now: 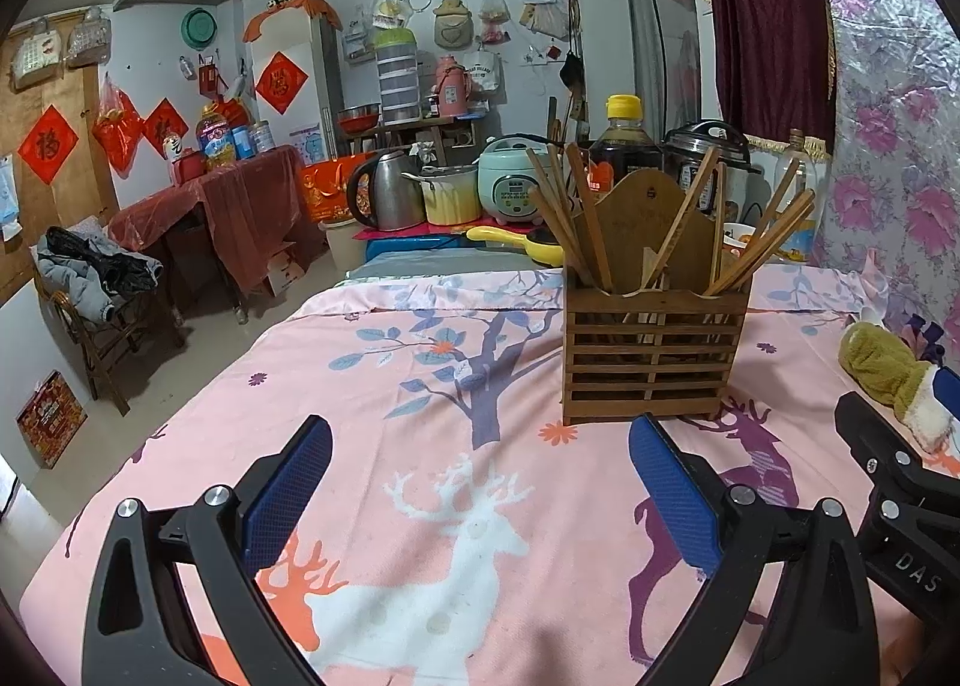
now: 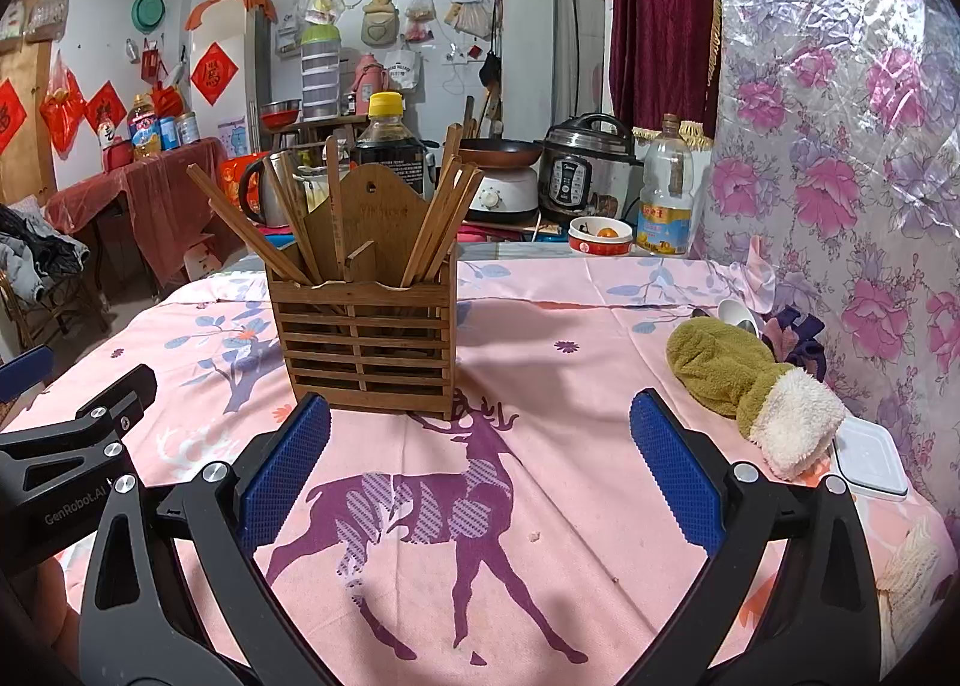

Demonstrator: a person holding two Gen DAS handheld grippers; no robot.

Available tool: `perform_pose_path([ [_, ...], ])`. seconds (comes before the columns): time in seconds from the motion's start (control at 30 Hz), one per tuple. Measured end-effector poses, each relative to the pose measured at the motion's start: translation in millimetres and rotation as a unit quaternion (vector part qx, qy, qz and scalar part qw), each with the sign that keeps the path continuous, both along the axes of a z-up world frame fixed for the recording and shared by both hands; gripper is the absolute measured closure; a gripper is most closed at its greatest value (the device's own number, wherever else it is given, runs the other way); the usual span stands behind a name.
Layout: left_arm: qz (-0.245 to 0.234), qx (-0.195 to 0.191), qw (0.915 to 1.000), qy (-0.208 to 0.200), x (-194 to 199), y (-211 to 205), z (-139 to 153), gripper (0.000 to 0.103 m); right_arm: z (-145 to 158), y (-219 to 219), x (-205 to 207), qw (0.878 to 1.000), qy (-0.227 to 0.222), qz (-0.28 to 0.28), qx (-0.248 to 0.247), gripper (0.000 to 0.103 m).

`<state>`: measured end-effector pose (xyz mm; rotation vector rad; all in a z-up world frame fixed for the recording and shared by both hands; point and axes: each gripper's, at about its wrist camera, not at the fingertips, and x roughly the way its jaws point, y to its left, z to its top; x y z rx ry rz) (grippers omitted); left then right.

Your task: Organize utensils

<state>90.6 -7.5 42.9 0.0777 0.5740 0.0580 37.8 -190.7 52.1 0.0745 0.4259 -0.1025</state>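
A slatted wooden utensil holder (image 1: 654,356) stands on the pink deer-print cloth (image 1: 420,386), with several wooden chopsticks (image 1: 570,218) leaning out of both compartments. It also shows in the right wrist view (image 2: 366,344), with its chopsticks (image 2: 444,218). My left gripper (image 1: 480,494) is open and empty, low over the cloth just in front-left of the holder. My right gripper (image 2: 480,470) is open and empty, in front-right of the holder. A white spoon (image 2: 738,317) lies partly hidden behind a green mitten.
A green mitten with a white cuff (image 2: 750,386) lies right of the holder, beside a white lidded box (image 2: 870,458) and purple cloth (image 2: 798,338). Behind the table edge stand a soy bottle (image 2: 387,146), pressure cooker (image 2: 588,176), oil bottle (image 2: 666,194), kettle (image 1: 390,194).
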Motion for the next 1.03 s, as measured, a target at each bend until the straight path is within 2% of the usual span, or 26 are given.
perform_pose_path([
  [1.03,0.004,-0.005,1.0,0.0,1.6,0.3,-1.2,0.006,0.3,-2.0,0.4,1.0,0.0,-0.001,0.0,0.006],
])
